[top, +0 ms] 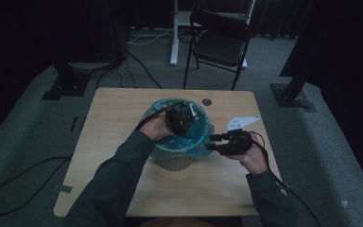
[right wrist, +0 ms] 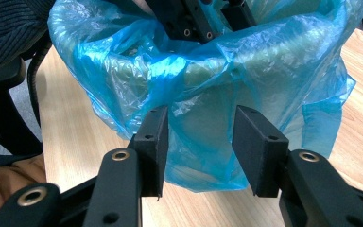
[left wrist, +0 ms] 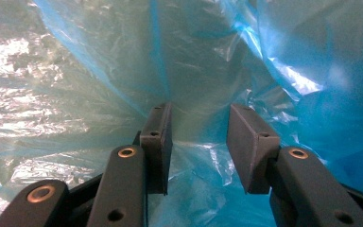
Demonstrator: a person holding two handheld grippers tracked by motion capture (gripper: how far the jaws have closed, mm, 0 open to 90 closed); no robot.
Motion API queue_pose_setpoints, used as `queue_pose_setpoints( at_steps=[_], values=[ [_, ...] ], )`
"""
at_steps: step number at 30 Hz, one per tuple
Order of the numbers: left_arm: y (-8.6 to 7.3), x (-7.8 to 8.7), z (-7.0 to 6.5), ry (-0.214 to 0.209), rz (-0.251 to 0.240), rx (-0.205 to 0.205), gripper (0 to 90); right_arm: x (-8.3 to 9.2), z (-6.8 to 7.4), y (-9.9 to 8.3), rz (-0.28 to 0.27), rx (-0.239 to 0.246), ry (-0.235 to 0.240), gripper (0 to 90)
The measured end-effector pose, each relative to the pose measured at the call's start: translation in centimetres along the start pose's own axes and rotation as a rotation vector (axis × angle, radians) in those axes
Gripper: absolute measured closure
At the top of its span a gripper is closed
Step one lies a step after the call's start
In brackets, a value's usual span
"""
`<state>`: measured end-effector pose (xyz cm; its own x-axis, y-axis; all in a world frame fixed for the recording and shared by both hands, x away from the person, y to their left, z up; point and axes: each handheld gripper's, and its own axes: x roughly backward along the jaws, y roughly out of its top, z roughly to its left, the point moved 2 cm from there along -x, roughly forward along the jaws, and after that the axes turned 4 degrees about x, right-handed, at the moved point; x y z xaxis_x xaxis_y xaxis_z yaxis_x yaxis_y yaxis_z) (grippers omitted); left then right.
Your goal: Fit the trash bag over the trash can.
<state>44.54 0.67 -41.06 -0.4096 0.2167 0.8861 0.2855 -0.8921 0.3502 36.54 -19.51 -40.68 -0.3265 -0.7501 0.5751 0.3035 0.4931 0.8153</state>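
- Your right gripper (right wrist: 201, 151) stands open, jaws just short of the blue bag (right wrist: 264, 61); thin, slippery film (tears easily).
- Your left gripper (left wrist: 198, 146) hangs open inside the bin (top: 175, 163); pinch the overhanging skirt.

Right hand-held gripper (right wrist: 201, 149): black jaws apart, nothing pinched, aimed at bin side. Blue plastic liner bag (right wrist: 137, 80) draped over rim of pale bin (right wrist: 264, 59), hem hanging onto wooden counter (right wrist: 80, 142). Left hand-held gripper (right wrist: 198, 19) reaching into bin mouth.

A dim room: grey carpet floor (top: 23, 142), a black folding chair (top: 220, 45) behind the wooden tabletop (top: 108, 137), cables (top: 14, 182) trailing.
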Motion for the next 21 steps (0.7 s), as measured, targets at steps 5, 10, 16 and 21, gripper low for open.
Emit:
queue_pose_setpoints(
  at_steps=[5, 10, 16, 21],
  values=[
    [0.0, 0.0, 0.0, 0.001, 0.003, 0.0, 60.7, 0.0, 0.0, 0.0, 0.001, 0.0, 0.0, 55.9],
    [0.0, 0.1, 0.0, 0.009, -0.013, 0.007, 60.5, 0.1, 0.0, 0.0, 0.0, 0.0, -0.001, 55.9],
    [0.0, 0.8, 0.3, 0.01, -0.065, 0.031, 60.5, 0.2, 0.0, -0.1, -0.003, -0.001, -0.003, 55.9],
    [-0.1, 1.5, 0.5, 0.005, -0.12, 0.052, 60.5, 0.3, -0.1, -0.1, -0.004, -0.004, -0.005, 55.9]
  ],
)
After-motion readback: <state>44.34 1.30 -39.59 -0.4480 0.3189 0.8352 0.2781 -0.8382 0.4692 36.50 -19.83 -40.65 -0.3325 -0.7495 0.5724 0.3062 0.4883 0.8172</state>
